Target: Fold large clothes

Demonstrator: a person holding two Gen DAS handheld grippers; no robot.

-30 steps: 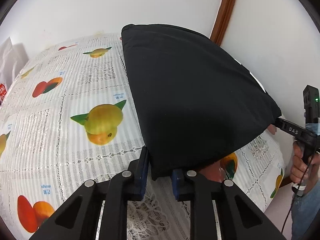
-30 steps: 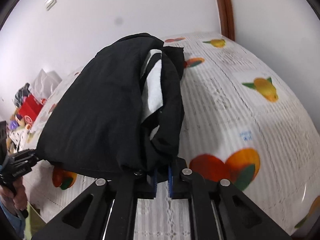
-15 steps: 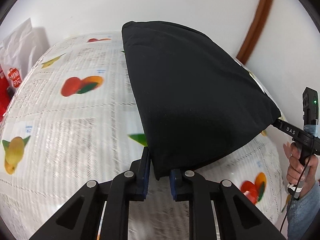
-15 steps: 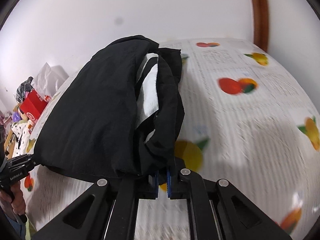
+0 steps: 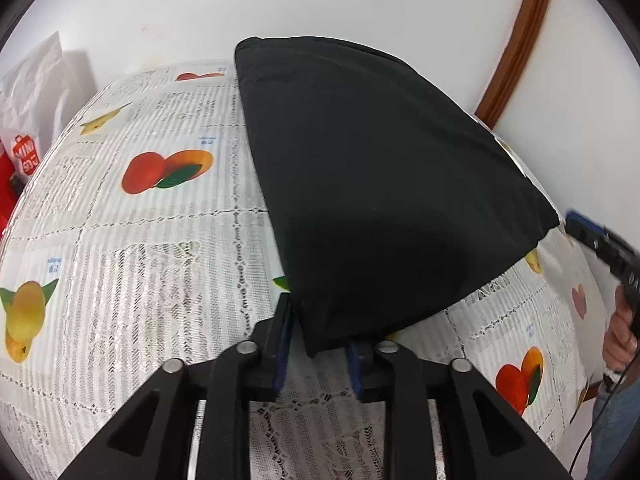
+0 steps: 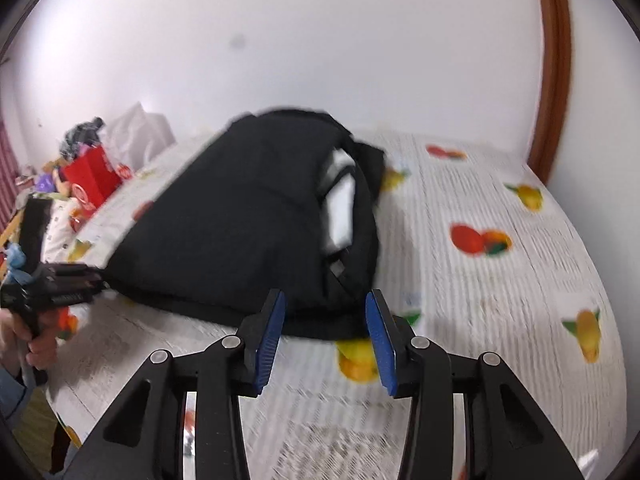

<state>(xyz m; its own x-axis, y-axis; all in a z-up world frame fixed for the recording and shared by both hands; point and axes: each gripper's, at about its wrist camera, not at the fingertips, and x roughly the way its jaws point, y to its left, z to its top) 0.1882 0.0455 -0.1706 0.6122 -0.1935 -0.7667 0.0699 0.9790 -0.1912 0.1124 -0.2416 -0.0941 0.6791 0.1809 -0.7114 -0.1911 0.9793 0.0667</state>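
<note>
A large black garment (image 5: 384, 200) lies folded on the fruit-print tablecloth (image 5: 152, 264); in the right wrist view (image 6: 248, 232) a white inner part shows at its right edge. My left gripper (image 5: 318, 344) has its jaws apart, with the garment's near corner hanging between them, loose. My right gripper (image 6: 326, 332) is open just in front of the garment's near edge and holds nothing. Each gripper also shows in the other's view: the right one (image 5: 600, 240), the left one (image 6: 60, 284).
A white bag (image 5: 36, 88) and a red bag (image 6: 94, 176) stand among clutter at the table's left end. A white wall and a brown door frame (image 5: 516, 44) are behind. The person's hand (image 5: 622, 332) is at the right edge.
Both grippers have opened and let go of the garment, which now rests on the table. The right gripper has drawn back a little from the cloth's edge.
</note>
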